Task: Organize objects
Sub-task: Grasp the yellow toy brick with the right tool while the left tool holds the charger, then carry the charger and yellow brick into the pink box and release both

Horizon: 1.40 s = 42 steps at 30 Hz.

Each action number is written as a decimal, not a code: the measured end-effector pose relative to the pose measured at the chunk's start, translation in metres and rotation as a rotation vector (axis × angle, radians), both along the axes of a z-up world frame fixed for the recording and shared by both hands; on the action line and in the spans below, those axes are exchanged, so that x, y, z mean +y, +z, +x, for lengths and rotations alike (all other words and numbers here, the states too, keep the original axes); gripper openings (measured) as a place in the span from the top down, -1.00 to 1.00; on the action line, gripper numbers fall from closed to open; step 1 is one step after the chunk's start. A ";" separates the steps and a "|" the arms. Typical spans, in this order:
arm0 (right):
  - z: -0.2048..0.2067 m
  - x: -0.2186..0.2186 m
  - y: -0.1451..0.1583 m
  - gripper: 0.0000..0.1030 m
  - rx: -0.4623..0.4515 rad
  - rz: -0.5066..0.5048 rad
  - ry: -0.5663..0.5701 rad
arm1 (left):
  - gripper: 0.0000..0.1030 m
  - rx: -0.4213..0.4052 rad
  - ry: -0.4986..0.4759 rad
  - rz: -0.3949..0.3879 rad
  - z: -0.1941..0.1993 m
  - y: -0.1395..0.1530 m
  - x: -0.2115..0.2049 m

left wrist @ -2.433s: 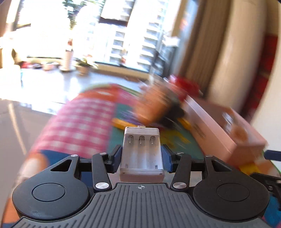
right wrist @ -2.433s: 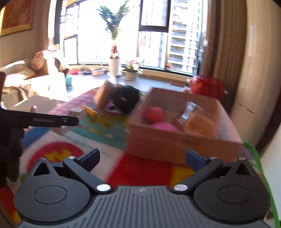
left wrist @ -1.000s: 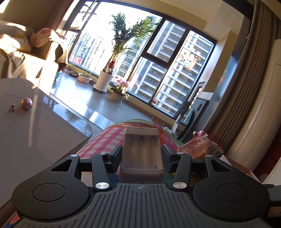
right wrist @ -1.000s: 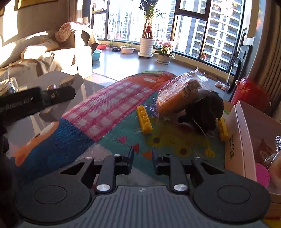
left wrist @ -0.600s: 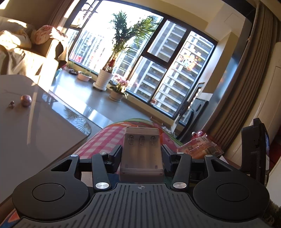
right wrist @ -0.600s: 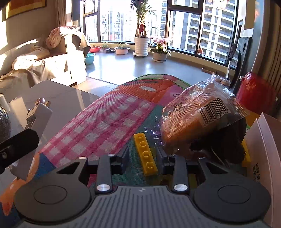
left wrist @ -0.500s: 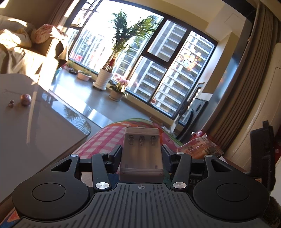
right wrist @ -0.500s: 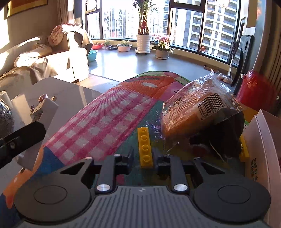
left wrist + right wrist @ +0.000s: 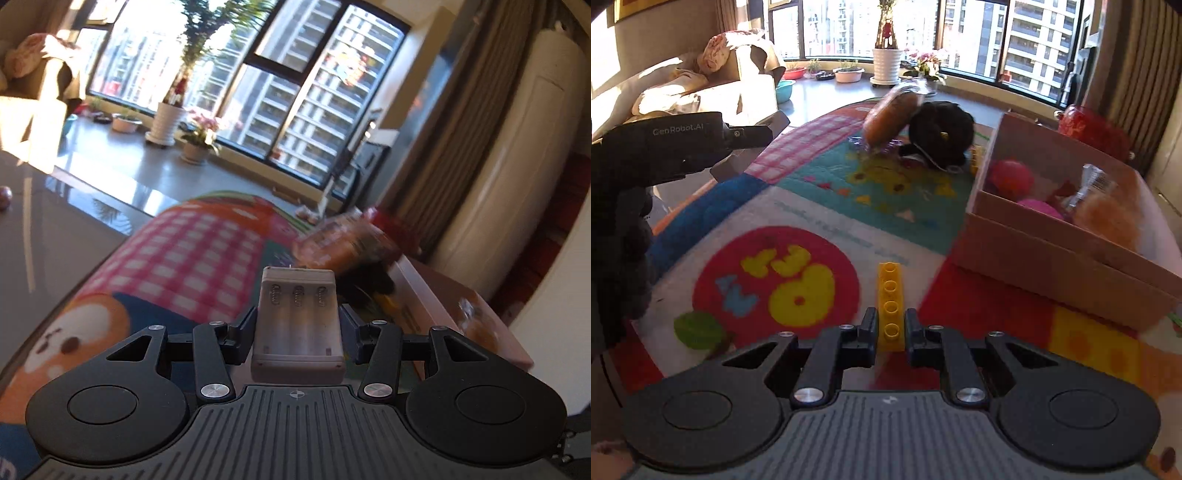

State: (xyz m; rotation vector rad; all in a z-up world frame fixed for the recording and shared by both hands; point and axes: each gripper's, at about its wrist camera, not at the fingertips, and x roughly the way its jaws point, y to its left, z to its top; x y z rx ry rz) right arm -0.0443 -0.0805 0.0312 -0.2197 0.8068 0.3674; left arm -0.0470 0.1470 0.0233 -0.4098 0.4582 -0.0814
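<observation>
Only from the right wrist: right claw [image 9: 889, 328] pinching yellow brick [image 9: 889, 304]; left claw [image 9: 298, 328] clamps battery holder [image 9: 298, 321].

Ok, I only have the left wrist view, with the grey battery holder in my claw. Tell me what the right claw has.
Observer: The right claw is shut on the near end of a yellow four-stud plastic brick.
Operator: Report what's inside the box.
Observer: The open cardboard box holds a pink ball and a plastic-wrapped bun.
Operator: Place my claw from that side.
Observer: The left claw, with its grey plastic battery holder, is at the picture's left edge, well left of the box.
</observation>
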 end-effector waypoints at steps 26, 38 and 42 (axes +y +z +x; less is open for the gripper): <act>-0.013 -0.018 -0.007 -0.86 -0.038 0.136 -0.207 | -0.03 0.156 -0.101 0.187 -0.013 0.009 -0.068; -0.014 -0.014 -0.006 -0.23 -0.098 0.042 -0.200 | -0.03 0.172 -0.128 0.160 -0.019 0.003 -0.060; -0.030 -0.037 0.008 -0.22 -0.135 0.049 -0.198 | -0.03 0.192 -0.209 0.178 -0.024 0.003 -0.070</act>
